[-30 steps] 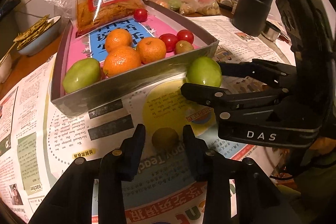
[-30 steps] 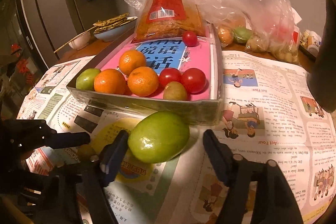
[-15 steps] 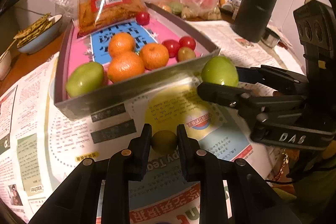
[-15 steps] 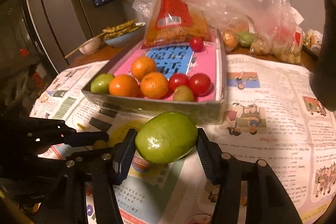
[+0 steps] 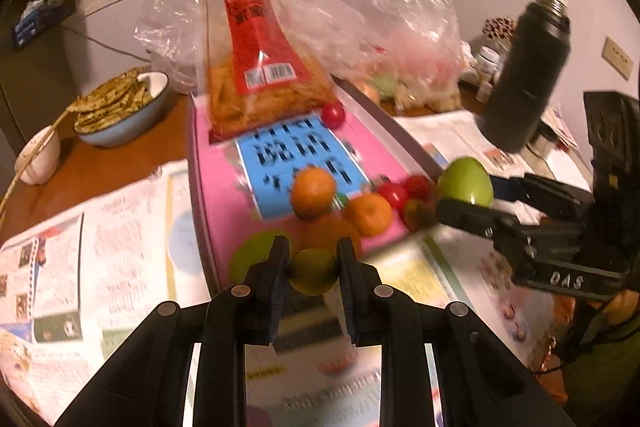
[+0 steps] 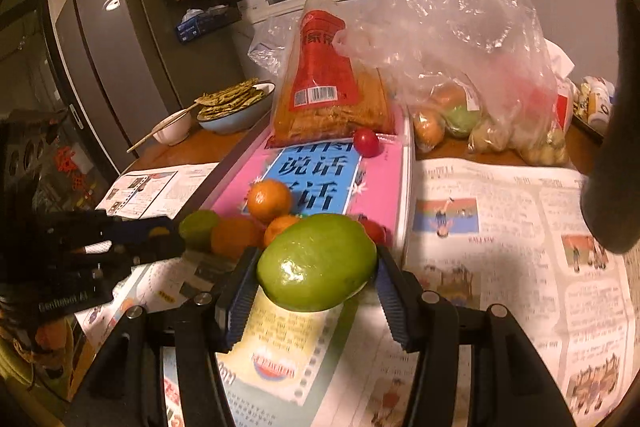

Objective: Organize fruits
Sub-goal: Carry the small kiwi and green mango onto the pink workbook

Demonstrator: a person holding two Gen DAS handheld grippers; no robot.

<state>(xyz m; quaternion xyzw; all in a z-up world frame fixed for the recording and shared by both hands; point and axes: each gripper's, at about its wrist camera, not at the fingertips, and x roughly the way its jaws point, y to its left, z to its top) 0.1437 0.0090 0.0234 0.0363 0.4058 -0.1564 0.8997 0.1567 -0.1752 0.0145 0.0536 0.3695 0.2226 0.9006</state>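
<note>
Left wrist view: left gripper (image 5: 313, 269) pinches a small green-brown fruit (image 5: 313, 271) above the newspaper, before the pink tray (image 5: 218, 187). Motion blur obscures the tray's near fruits; a hasty swing could shake the small fruit loose.

Right wrist view: right gripper (image 6: 316, 267) clamps a large green fruit (image 6: 317, 261) near the tray's front edge. Its smooth, rounded skin may slip; the tray's front wall is hidden behind it.

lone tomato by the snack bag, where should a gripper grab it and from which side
Grip the tomato across its round middle, coming from above and the near side. The snack bag rises close behind it and the box wall runs along its right, so those sides look blocked. Its smooth round shape probably needs pads level at the widest part, or it may slip.
</note>
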